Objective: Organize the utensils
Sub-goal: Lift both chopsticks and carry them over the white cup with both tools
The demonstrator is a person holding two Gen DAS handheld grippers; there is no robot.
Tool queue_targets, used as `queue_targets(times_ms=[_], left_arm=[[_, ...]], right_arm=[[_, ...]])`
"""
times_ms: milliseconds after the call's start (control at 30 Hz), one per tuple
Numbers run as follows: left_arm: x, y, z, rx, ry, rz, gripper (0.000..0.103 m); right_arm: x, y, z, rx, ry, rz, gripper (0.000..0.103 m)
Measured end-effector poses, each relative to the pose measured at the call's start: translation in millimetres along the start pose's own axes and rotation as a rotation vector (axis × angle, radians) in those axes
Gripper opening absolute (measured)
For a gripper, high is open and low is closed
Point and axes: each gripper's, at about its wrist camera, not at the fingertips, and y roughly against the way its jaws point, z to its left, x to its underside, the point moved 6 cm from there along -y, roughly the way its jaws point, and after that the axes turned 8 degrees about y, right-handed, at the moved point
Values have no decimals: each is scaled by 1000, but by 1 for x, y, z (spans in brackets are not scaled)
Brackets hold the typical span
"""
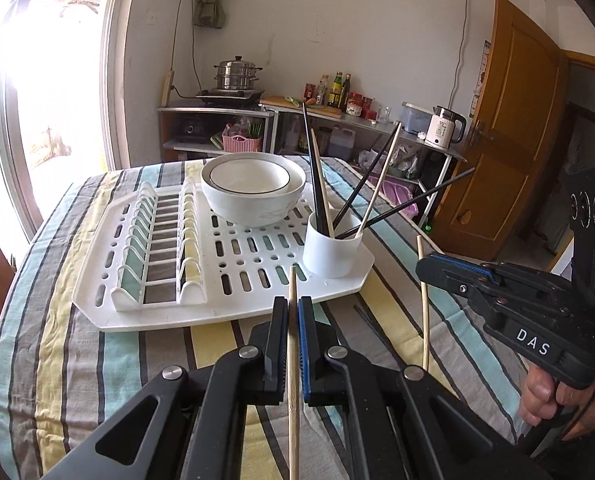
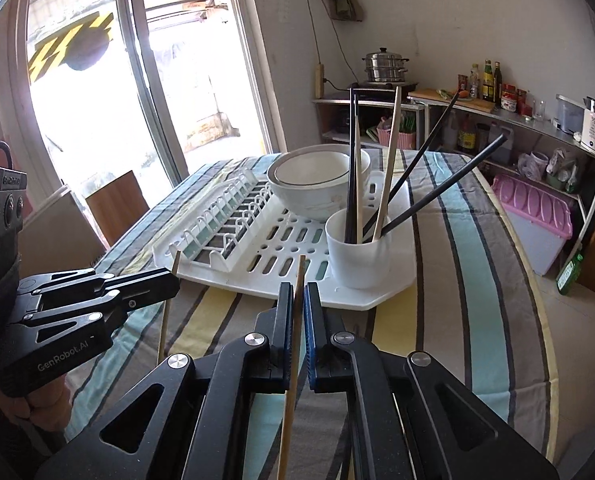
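A striped tablecloth [image 1: 77, 344] covers the table, bearing a white drying rack [image 1: 233, 304] and one black chopstick [image 1: 371, 326].

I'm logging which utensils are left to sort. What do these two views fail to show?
- Left wrist view: a dark chopstick on the tablecloth, mostly hidden by the left tool.
- Both views: lower ends of both held chopsticks, cut off by the bottom edge.
- White cup: chopstick tips inside, hidden by its wall.

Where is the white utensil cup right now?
In both wrist views the white utensil cup stands on the near right corner of the white drying rack, right of the stacked bowls, holding black and wooden chopsticks.
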Motion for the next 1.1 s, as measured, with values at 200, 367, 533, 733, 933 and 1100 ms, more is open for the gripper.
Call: queue_targets(times_ms=[200,367,533,733,933,1100], left_arm=[[-13,31,-2,22,9,-73,5],[-12,48,-5,39,4,-101,5],[-9,50,-7,30,-8,-108,5],[-12,51,-8,31,-13,-102,5],[-27,52,-11,42,-22,-116,5],[-47,45,-15,49,-34,-118,5]], right_arm=[[-10,28,-1,15,1,-76,5],[-11,41,0,20,7,-108,5],[-7,45,1,25,11,-109,5],[-9,52,-3,31,5,-123,5],[-18,65,-13,48,0,-159,5],[-33,68,-25,68,-3,-188,5]])
